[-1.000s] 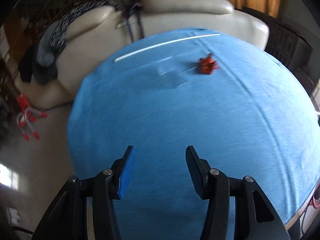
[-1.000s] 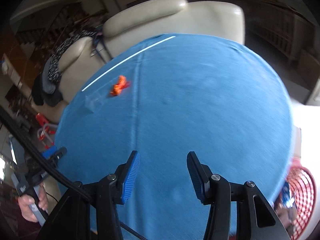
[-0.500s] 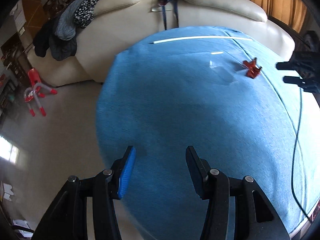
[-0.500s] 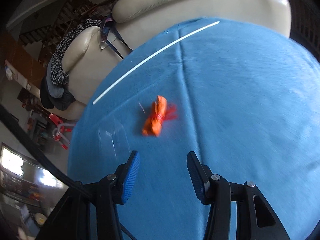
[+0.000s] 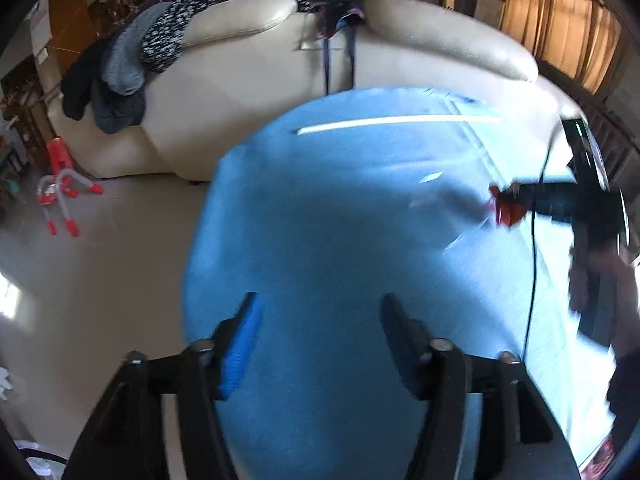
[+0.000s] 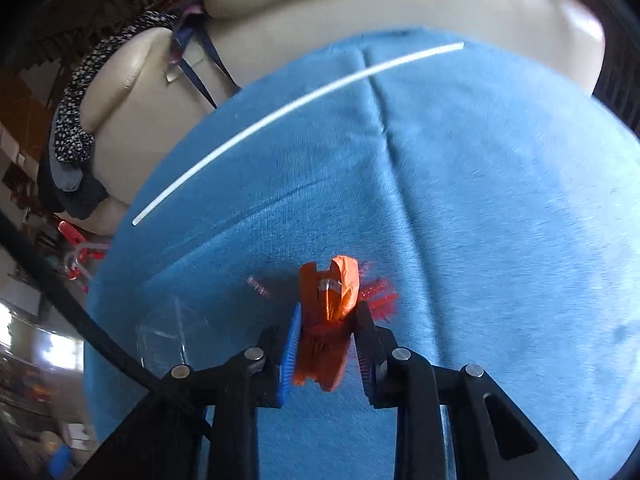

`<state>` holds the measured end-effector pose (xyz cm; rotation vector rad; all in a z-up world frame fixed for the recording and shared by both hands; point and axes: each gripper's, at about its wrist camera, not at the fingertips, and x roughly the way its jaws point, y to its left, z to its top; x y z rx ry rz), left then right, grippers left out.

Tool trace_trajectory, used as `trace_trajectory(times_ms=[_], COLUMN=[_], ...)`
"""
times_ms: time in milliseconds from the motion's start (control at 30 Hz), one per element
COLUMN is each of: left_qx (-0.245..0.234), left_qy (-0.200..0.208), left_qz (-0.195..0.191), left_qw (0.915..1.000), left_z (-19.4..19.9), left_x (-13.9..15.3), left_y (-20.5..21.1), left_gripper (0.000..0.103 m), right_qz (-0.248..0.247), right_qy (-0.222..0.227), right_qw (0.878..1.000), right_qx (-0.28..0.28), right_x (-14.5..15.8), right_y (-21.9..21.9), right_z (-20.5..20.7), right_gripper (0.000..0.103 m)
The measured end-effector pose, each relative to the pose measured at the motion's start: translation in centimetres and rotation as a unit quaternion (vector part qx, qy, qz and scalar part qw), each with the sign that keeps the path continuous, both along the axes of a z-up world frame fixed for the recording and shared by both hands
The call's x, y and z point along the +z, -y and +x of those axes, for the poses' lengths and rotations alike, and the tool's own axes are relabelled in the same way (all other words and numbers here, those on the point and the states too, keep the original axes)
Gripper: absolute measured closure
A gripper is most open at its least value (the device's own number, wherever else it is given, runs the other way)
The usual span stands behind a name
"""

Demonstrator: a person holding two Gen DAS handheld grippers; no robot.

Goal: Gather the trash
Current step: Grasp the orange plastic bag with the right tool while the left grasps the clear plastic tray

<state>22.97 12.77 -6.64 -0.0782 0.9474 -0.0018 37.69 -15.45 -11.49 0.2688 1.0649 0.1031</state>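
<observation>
The right claw (image 6: 326, 344) has closed on the orange wrapper (image 6: 330, 312), whose long axis runs straight ahead between its fingers toward the tabletop's (image 6: 500, 220) far edge, while the left claw (image 5: 316, 344) hangs wide open and empty, well apart near the left edge.

No lettering, label, brand or number can be read anywhere (both views are blurred by motion).
</observation>
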Motion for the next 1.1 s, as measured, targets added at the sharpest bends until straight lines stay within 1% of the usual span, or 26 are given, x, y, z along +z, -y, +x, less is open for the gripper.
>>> trace_trajectory(times_ms=[67,133,167,267,300,400,467,500,533,600,733,900,967,1033,1067,1100], left_qx=[-0.008,-0.014,-0.015,-0.017,-0.014,-0.009,-0.001,0.007,0.014,0.025,0.032,0.023,0.023,0.017,0.016,0.015], left_qy=[0.011,0.013,0.005,-0.02,-0.028,-0.042,-0.059,-0.067,-0.073,-0.087,-0.103,-0.123,-0.13,-0.131,-0.125,-0.122], left_qz=[-0.014,-0.021,-0.024,-0.053,-0.056,-0.059,-0.033,-0.031,-0.038,-0.049,-0.022,-0.012,-0.018,-0.04,-0.038,-0.031], left_qw=[0.9998,0.9996,0.9996,0.9983,0.998,0.9973,0.9977,0.9972,0.9965,0.9947,0.9939,0.9921,0.991,0.9905,0.9913,0.992], left_z=[1.8,3.8,5.0,8.3,9.3,11.6,12.9,13.5,14.1,14.6,15.3,15.9,15.9,15.6,15.3,14.9], left_x=[0.7,0.8,0.6,-0.1,-0.4,-0.7,-1.2,-1.5,-1.7,-2.2,-3.2,-4.8,-5.4,-5.8,-5.6,-5.5], left_y=[1.6,3.2,4.1,6.5,7.2,9.0,9.9,10.1,10.1,10.2,11.2,11.9,11.7,11.4,11.3,11.3], left_gripper=[0.035,0.031,0.031,0.031,0.031,0.031,0.031,0.031,0.031,0.031,0.031,0.031,0.031,0.043,0.046,0.05], right_qz=[0.0,0.007,0.01,0.025,0.026,0.023,0.021,0.02,0.02,0.025,0.037,0.048,0.053,0.055,0.056,0.056], right_qy=[0.009,0.018,0.02,0.033,0.038,0.048,0.054,0.057,0.06,0.069,0.082,0.09,0.089,0.092,0.093,0.095], right_qw=[1.0,1.0,1.0,0.999,0.999,0.998,0.998,0.998,0.998,0.997,0.996,0.994,0.994,0.994,0.994,0.994], right_qx=[0.005,0.01,0.011,0.015,0.015,0.014,0.013,0.013,0.013,0.016,0.02,0.026,0.022,0.015,0.012,0.008], right_x=[0.5,1.0,1.1,1.6,1.6,1.7,1.5,1.6,1.5,1.4,1.0,0.6,0.4,0.4,0.5,0.7], right_y=[0.8,2.4,2.9,5.3,6.0,7.6,8.7,9.1,9.2,9.7,9.7,9.5,9.7,10.3,10.5,10.8], right_z=[-1.5,-3.8,-4.6,-8.1,-9.0,-11.8,-13.3,-13.9,-14.3,-15.2,-16.2,-17.2,-17.5,-18.1,-18.3,-18.6], right_gripper=[0.075,0.075,0.075,0.075,0.075,0.075,0.075,0.075,0.075,0.075,0.075,0.075,0.075,0.075,0.075,0.075])
